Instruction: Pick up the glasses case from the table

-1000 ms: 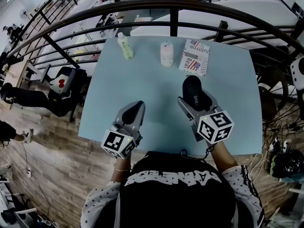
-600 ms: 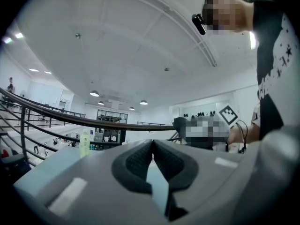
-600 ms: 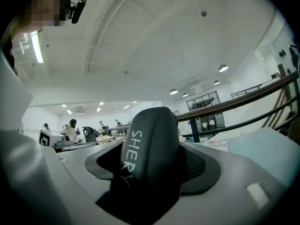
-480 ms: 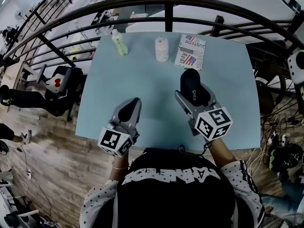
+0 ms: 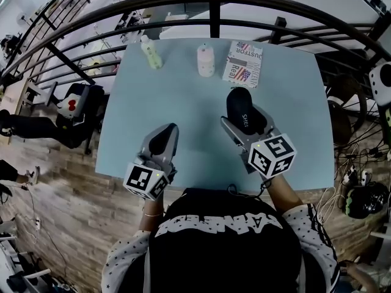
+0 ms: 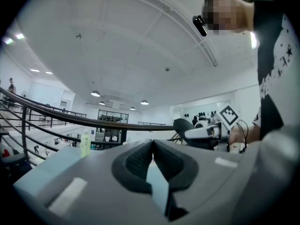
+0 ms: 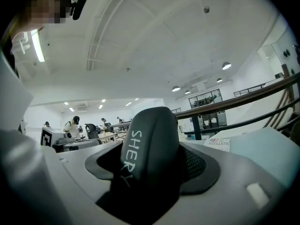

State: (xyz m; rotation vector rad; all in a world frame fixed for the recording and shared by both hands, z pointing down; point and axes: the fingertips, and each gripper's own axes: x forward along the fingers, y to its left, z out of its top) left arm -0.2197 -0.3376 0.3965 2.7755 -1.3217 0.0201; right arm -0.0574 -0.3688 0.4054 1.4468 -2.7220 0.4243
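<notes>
The black glasses case (image 5: 243, 111), with white lettering on it, sits between the jaws of my right gripper (image 5: 242, 118) over the right half of the light blue table (image 5: 189, 96). The right gripper view shows the case (image 7: 151, 146) clamped upright between the dark pads, its rounded end sticking out past them. My left gripper (image 5: 162, 140) hovers over the table's near left part. Its jaws are shut with nothing between them, and they point upward in the left gripper view (image 6: 152, 154). That view also catches the case (image 6: 183, 125) off to the right.
Along the table's far edge stand a pale green bottle (image 5: 150, 52), a white bottle (image 5: 206, 60) and a printed booklet with a flag (image 5: 245, 64). A dark metal railing (image 5: 214, 5) curves behind the table. Cables and gear lie on the floor at right.
The right gripper keeps its hold on the case and has drifted slightly left. The left gripper stays shut and has hardly moved.
</notes>
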